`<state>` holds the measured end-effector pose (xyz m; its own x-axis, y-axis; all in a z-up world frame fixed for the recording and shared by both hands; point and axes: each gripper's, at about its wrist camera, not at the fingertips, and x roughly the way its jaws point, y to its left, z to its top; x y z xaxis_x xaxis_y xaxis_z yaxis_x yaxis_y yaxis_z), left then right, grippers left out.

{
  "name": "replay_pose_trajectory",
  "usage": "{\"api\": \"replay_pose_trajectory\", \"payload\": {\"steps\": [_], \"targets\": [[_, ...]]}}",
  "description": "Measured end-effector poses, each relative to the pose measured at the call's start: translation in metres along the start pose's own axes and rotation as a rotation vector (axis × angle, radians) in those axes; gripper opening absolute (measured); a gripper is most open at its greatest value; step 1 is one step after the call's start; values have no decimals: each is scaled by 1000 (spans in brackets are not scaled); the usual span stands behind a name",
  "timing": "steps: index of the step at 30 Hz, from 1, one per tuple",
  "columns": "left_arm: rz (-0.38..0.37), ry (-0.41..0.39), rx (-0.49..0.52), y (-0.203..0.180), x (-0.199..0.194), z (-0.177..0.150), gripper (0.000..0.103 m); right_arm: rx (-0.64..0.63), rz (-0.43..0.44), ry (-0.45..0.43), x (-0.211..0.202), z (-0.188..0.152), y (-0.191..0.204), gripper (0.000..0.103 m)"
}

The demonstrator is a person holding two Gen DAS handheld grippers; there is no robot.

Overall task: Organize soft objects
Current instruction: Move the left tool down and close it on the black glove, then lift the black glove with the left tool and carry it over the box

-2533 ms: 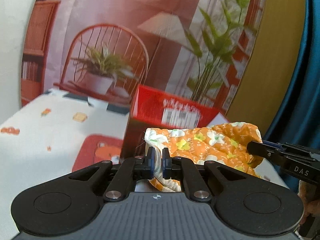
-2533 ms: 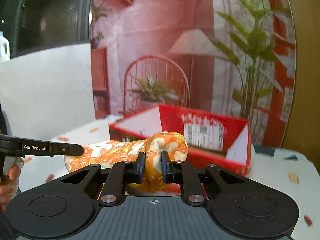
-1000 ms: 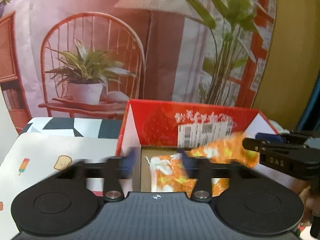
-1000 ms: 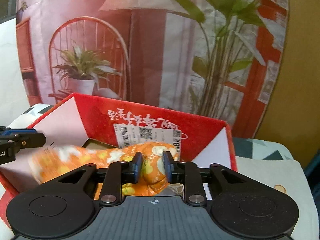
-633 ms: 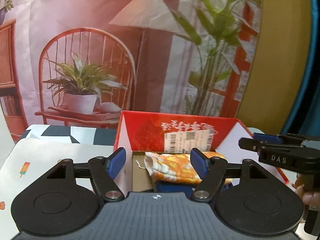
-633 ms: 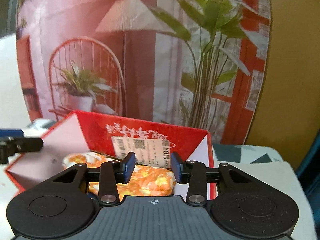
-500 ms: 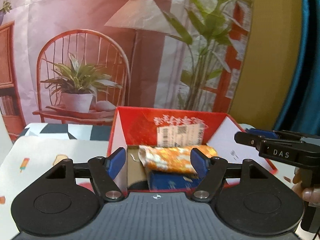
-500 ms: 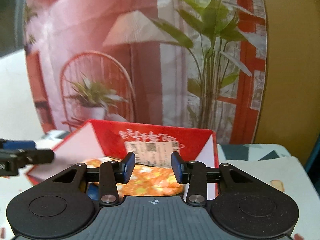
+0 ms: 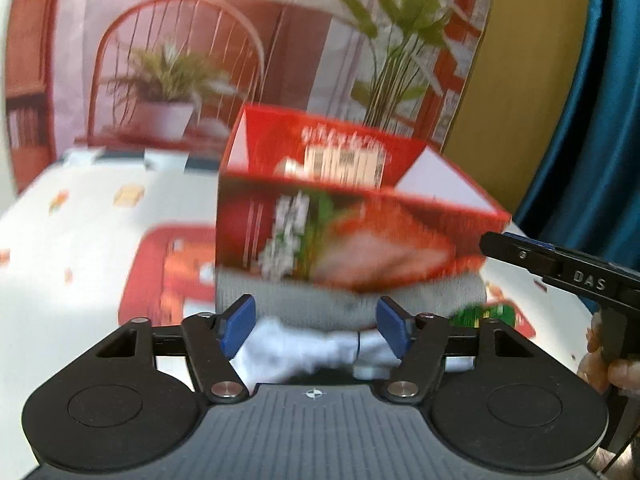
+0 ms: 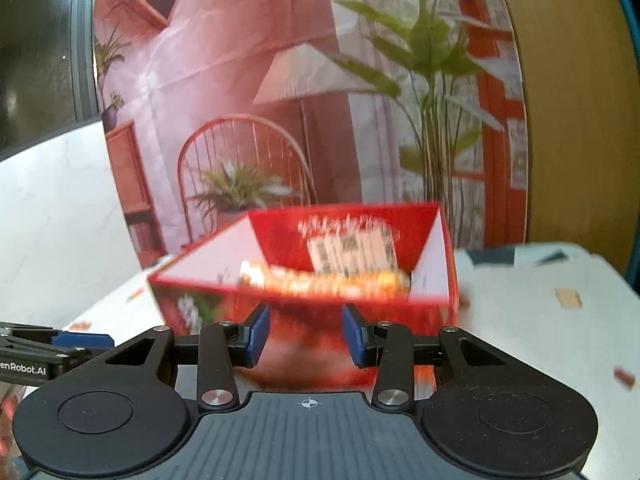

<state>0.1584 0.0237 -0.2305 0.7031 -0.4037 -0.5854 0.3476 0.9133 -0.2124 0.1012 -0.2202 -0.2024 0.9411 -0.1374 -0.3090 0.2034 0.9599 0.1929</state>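
Note:
A red cardboard box [image 9: 360, 236] stands open on the table; it also shows in the right wrist view [image 10: 304, 308]. An orange floral cloth [image 10: 328, 278] lies inside it. My left gripper [image 9: 316, 326] is open and empty, low in front of the box. Between its fingers lie a grey folded cloth [image 9: 348, 304] and a white cloth [image 9: 304, 350] on the table. My right gripper [image 10: 306, 336] is open and empty, just in front of the box. It also shows at the right of the left wrist view [image 9: 560, 268].
The table has a white patterned cover [image 9: 80, 232] with a red printed mat [image 9: 168, 276] left of the box. A small green item [image 9: 480, 314] lies right of the grey cloth. A printed backdrop [image 10: 280, 100] stands behind the table, with a blue curtain [image 9: 592, 120] at the right.
Both grippers let go of the orange floral cloth into the box, opened, then pulled back and dropped lower. The grey and white cloths came into the left view.

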Motion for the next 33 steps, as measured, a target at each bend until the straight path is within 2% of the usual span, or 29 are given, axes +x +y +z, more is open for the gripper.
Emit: {"api": "replay_pose_trajectory", "payload": {"steps": [4,11,17,20,21,24,26,29,33], "targets": [[-13,54,-45,8,3,-20,57,11,29,62,-13,-27,5,37],[-40,87,-5,-5,7,-36,57,6,57,148,-23,-50,17,37],[-33,121,24,-7,19,-48,57,-42,91,222,-29,-68,34,37],[-32,146,14,-4,25,-54,55,-58,70,277,-26,-77,36,44],[-30,149,10,-3,25,-55,54,-67,59,288,-26,-80,35,45],[-24,151,-2,0,27,-56,38,-80,47,309,-26,-87,34,53],[-20,153,-1,1,27,-56,28,-83,36,312,-25,-90,32,55],[-15,146,8,0,25,-56,18,-101,16,293,-21,-92,30,56],[-18,135,-11,4,23,-55,17,-88,17,300,-16,-98,25,58]]}}
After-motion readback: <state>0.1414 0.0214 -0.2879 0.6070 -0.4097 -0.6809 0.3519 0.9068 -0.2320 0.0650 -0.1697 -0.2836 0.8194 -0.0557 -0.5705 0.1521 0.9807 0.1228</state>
